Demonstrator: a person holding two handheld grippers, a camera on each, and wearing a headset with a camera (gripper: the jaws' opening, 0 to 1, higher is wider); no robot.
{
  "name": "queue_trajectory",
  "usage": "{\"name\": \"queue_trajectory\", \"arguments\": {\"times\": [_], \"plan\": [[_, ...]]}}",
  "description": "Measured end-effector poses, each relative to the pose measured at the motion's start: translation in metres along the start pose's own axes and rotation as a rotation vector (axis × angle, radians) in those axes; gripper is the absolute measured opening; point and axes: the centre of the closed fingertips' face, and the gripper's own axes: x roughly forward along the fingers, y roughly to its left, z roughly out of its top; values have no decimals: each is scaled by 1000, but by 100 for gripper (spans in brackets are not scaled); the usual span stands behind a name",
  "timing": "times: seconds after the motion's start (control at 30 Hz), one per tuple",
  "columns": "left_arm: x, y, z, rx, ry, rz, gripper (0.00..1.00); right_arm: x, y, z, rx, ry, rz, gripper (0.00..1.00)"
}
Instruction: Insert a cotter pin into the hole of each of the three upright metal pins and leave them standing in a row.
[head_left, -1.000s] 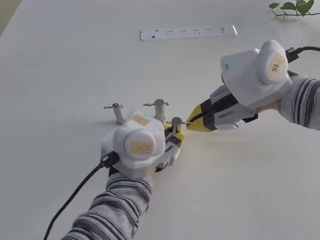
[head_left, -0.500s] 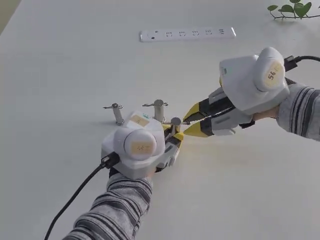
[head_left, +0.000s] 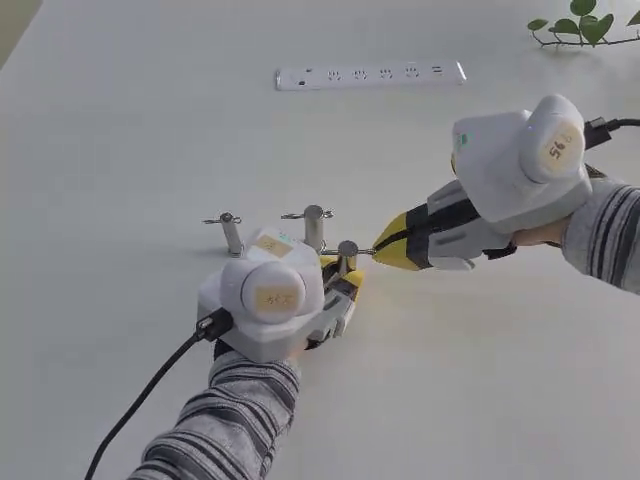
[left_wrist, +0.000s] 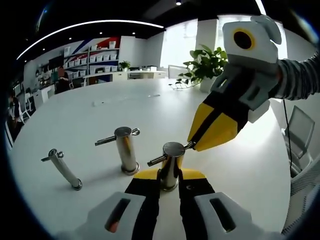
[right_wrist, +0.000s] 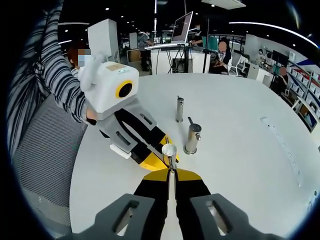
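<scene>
Though the worktop (head_left: 480, 380) looks calm, the right tool (head_left: 388, 250), spread a moment ago, is pinched together again. The left tool (head_left: 343, 272) clamps the third pin (head_left: 347, 248) upright between its tips. The cotter (head_left: 364, 252), through that pin's hole, is nipped by the right tool, so the last insertion looks nearly done.

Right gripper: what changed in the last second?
The right gripper, jaws apart half a second ago, has shut again on the end of the cotter pin at the nearest metal pin. The left gripper stays clamped on that pin's base. The middle pin and far pin, cotter pins already through, stand unmoved.
</scene>
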Motion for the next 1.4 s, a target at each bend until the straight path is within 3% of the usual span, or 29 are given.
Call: {"name": "queue_trajectory", "arguments": {"times": [0.5, 0.67, 0.7, 0.77, 1.07, 1.2, 1.4], "plan": [[1, 0, -1, -14, -2, 1, 11, 6, 0, 9, 27, 2, 2, 0], [1, 0, -2, -21, 2, 1, 11, 6, 1, 10, -10, 2, 4, 0], [0, 0, -2, -54, 8, -1, 11, 6, 1, 10, -35, 6, 2, 0], [0, 0, -3, -54, 13, -4, 12, 7, 1, 8, -31, 14, -1, 0], [-11, 5, -13, -40, 50, 6, 25, 8, 2, 13, 0, -3, -8, 8], [-19, 7, -10, -28, 44, -2, 33, 9, 1, 16, 12, -8, -9, 15], [-36, 6, -3, 36, 32, -21, 44, 16, 3, 21, 11, -13, -7, 17]]}}
